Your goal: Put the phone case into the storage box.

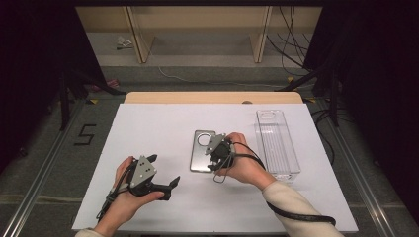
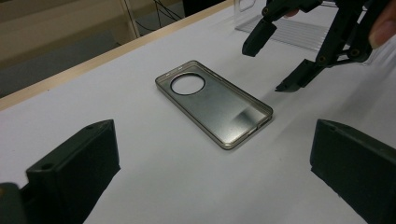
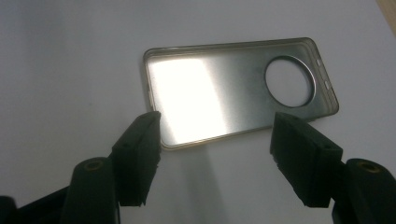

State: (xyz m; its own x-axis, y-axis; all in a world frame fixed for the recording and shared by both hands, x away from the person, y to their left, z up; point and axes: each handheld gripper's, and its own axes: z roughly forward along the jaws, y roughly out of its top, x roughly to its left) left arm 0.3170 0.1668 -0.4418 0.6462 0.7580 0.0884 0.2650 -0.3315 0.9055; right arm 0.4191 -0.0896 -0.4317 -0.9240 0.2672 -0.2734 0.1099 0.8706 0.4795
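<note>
A translucent grey phone case point(image 1: 199, 148) with a round camera hole lies flat, inner side up, on the white table sheet point(image 1: 148, 123). My right gripper point(image 1: 216, 157) hovers just over the case's near right edge, jaws apart with nothing between them. In the right gripper view the case point(image 3: 224, 88) lies below and beyond the open right gripper point(image 3: 217, 125). My left gripper point(image 1: 163, 170) rests open to the case's left, held low over the sheet. In the left gripper view the case point(image 2: 215, 105) lies ahead of the open left gripper point(image 2: 215, 154), and the right gripper point(image 2: 278, 58) hangs above the case's far side.
A clear plastic tray point(image 1: 277, 143) stands lengthwise at the right of the sheet, just beyond my right hand; its edge appears as the tray point(image 2: 299, 28) behind the right gripper. The wooden table edge point(image 1: 212, 97) runs along the back, with cables on the floor beyond.
</note>
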